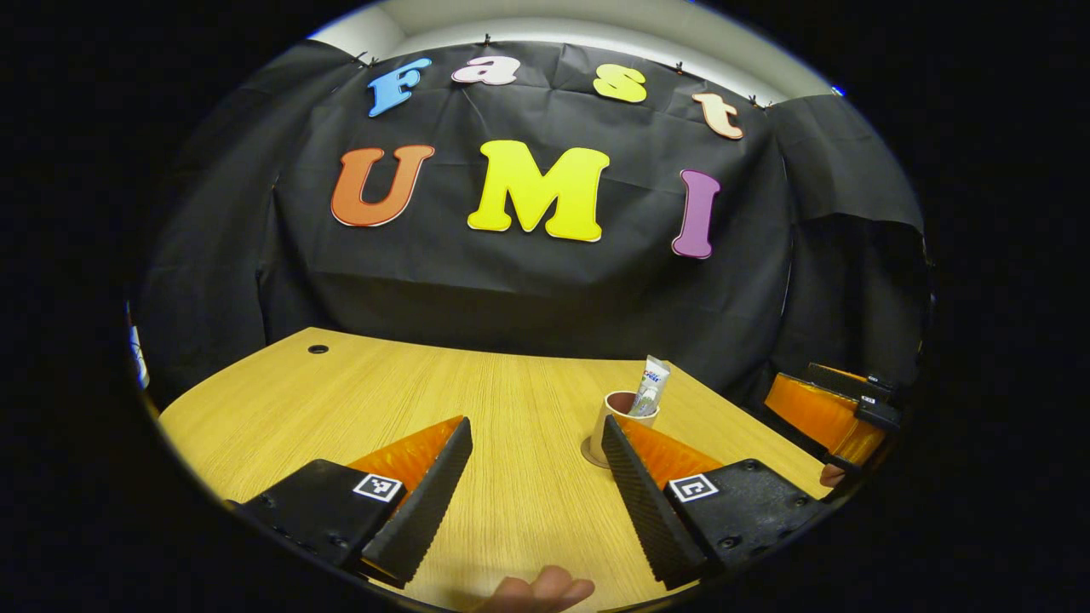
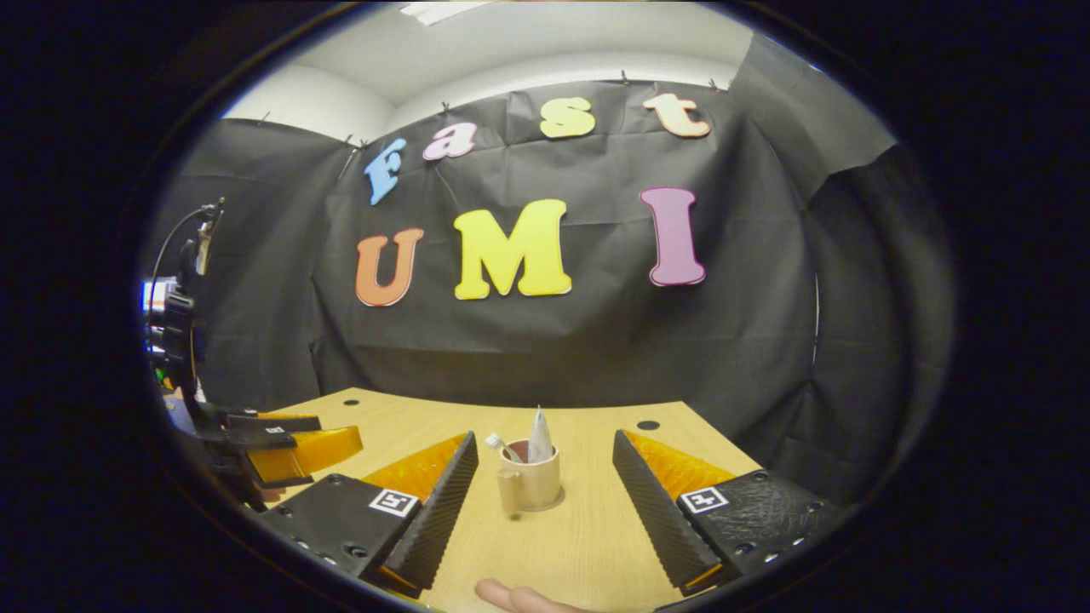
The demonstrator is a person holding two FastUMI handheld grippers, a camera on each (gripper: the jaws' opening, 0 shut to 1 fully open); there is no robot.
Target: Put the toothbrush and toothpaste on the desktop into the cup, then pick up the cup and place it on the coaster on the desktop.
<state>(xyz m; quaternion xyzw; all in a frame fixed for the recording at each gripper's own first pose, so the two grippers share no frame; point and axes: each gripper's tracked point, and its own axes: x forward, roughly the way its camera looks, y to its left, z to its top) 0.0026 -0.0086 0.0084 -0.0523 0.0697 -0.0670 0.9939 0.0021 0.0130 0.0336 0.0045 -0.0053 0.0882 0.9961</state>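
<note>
Pale wood table (image 2: pixel 588 545) carries the cup (image 2: pixel 530 481), which already holds the toothbrush (image 2: pixel 496 443) and toothpaste (image 2: pixel 539 438) and sits on a coaster (image 1: pixel 593 453). Both tools, left tool (image 1: pixel 536 472) and right tool (image 2: pixel 545 502), stand open and empty. I judge the job finished; back straight off without nudging the handle.
</note>
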